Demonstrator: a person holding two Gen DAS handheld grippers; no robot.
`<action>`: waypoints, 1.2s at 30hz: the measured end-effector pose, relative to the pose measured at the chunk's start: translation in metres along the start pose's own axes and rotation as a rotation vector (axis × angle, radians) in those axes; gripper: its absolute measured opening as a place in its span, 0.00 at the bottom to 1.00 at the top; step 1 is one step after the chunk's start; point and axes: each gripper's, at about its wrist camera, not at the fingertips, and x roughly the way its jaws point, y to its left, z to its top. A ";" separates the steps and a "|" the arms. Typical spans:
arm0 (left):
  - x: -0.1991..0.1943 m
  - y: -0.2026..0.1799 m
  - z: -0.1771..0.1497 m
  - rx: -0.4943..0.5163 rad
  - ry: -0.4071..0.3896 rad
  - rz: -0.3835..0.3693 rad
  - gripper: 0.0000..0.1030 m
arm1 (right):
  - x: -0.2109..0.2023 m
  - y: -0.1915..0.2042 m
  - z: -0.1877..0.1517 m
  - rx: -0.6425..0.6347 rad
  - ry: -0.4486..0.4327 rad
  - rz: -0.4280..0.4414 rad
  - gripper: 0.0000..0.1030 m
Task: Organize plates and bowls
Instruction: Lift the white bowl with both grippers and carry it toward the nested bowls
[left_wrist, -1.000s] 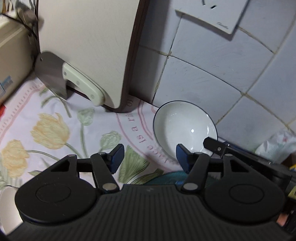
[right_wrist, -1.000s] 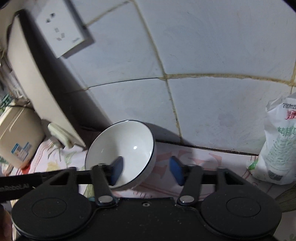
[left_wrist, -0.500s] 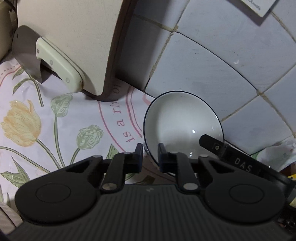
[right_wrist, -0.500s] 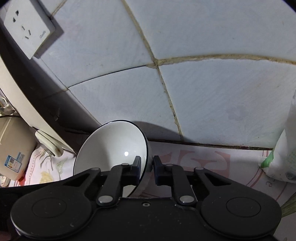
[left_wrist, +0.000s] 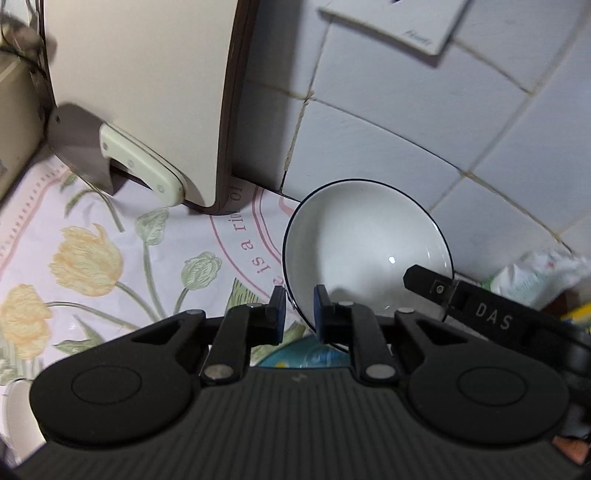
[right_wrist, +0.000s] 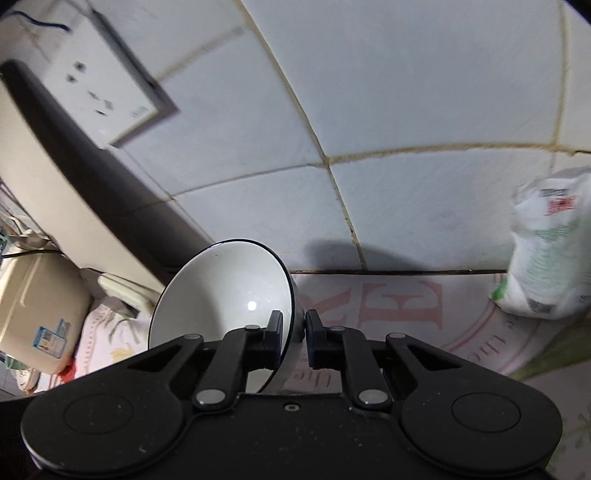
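Observation:
A white bowl (left_wrist: 365, 243) with a thin dark rim is held close to the tiled wall, above the flowered tablecloth (left_wrist: 92, 258). My left gripper (left_wrist: 298, 314) is shut on the near left part of its rim, one blue pad inside and one outside. My right gripper (right_wrist: 294, 336) is shut on the opposite side of the bowl (right_wrist: 221, 288), which tilts to the left in the right wrist view. The right gripper's black body, marked DAS, crosses the bowl's right edge in the left wrist view. The bowl's underside is hidden.
A cream cutting board (left_wrist: 140, 92) leans on the wall at left, with a cleaver (left_wrist: 140, 162) at its foot. A wall socket (right_wrist: 107, 85) sits above. A beige appliance (right_wrist: 37, 314) stands far left and a white plastic bag (right_wrist: 546, 251) at right.
Both grippers went from open around the bowl's rim to shut on it. Since then both views have drawn back and the bowl has come up with them, tilted.

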 end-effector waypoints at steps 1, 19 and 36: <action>-0.007 -0.003 -0.003 0.021 0.005 0.017 0.14 | -0.007 0.002 -0.002 0.001 -0.004 0.003 0.16; -0.119 0.011 -0.070 0.053 0.036 0.051 0.14 | -0.105 0.036 -0.073 0.044 0.059 -0.032 0.15; -0.210 0.030 -0.114 0.216 -0.084 0.113 0.14 | -0.174 0.086 -0.135 0.073 0.005 -0.012 0.15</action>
